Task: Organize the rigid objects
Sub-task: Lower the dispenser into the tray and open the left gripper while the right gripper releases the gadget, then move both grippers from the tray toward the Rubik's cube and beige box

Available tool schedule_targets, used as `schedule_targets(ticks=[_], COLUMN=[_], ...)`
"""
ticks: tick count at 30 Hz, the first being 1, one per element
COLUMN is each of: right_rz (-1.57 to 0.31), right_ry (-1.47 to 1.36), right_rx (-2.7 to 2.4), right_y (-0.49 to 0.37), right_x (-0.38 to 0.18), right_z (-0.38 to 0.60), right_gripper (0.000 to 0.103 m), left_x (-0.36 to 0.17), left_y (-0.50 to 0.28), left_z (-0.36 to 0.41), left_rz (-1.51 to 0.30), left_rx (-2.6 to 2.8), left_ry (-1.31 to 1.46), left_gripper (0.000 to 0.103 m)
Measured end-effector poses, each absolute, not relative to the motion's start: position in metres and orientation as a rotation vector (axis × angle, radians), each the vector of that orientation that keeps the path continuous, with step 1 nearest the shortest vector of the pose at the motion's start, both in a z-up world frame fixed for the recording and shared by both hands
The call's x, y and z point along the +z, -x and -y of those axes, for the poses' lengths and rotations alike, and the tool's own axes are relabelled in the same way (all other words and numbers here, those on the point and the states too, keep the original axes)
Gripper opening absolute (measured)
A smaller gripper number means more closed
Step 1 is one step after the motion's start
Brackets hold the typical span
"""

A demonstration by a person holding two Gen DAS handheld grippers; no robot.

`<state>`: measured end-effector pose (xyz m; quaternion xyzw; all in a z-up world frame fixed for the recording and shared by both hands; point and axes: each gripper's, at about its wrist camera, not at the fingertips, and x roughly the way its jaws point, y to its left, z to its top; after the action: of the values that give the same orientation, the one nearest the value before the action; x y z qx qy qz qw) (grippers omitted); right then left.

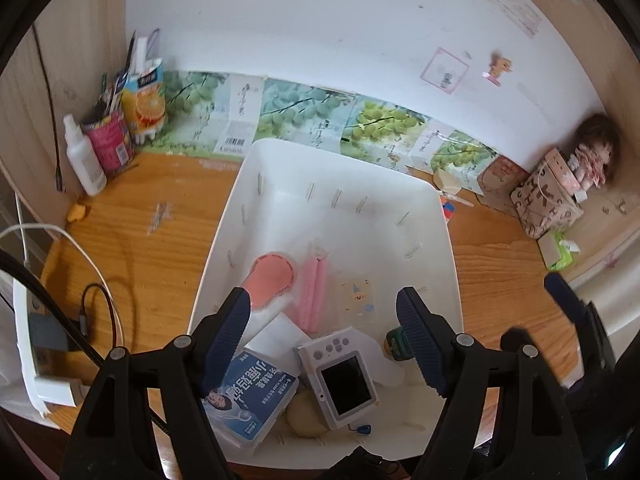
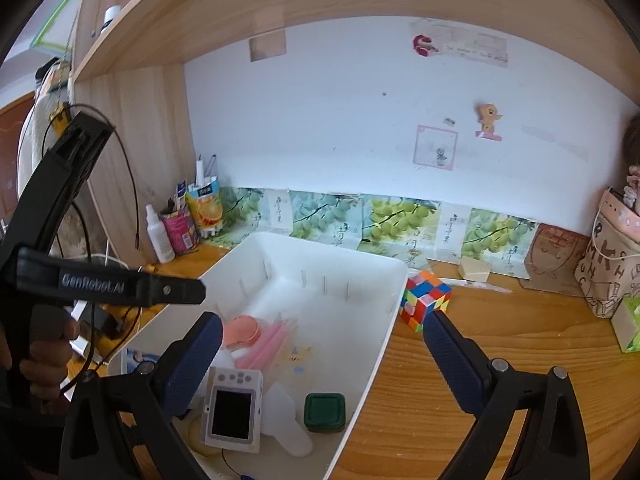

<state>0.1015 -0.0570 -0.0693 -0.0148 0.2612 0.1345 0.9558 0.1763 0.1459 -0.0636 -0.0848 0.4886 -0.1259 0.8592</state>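
White bin [image 2: 384,344] on the desk already holds our camera [image 2: 234,410], green-lidded jar [image 2: 325,412], boxed kit [image 1: 248,396]. Rubik's cube [image 2: 426,300] sits outside, just beside its right wall. Left gripper [image 1: 324,340] and right gripper [image 2: 320,360]: both spread, empty. Risk: our right tongs, reaching, clip the bin wall and shove the cube away.

Between your left gripper's [image 1: 324,312] ribbed, matt blue finger pads [image 1: 226,330] sits a white bin [image 1: 450,240] of smooth, faintly glossy plastic. Inside it, just ahead of your fingers, the white camera [image 1: 340,376] has a matt plastic shell and a dark glossy screen. The desk [image 2: 500,340] past your right gripper's [image 2: 320,344] fingers looks like smooth varnished wood grain, and the cube [image 2: 426,298] beyond them shows shiny coloured plastic faces.
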Motion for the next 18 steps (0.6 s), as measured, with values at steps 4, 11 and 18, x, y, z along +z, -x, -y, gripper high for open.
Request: schedule_targets(ticks=[4,11,18], right_rz=[-0.565,-0.612,-0.629], right_ry=[-0.052,-0.211,-0.269], right_rx=[0.249,0.211,0.195], right_y=[-0.106,-0.106,-0.104], right_x=[-0.067,-0.073,-0.080], right_z=[0.070,0.101,0.126], right_gripper=[0.101,0.101,0.101], left_x=[-0.063,-0.058,-0.054], left_y=[-0.172,-0.169,-0.183], left_z=[-0.131,-0.115,-0.089], left_rz=[-1.044,-1.050,-1.095], left_rx=[-0.311,-0.366,-0.411], left_ry=[0.098,0.065,0.038], left_gripper=[0.079,0.079,0.079])
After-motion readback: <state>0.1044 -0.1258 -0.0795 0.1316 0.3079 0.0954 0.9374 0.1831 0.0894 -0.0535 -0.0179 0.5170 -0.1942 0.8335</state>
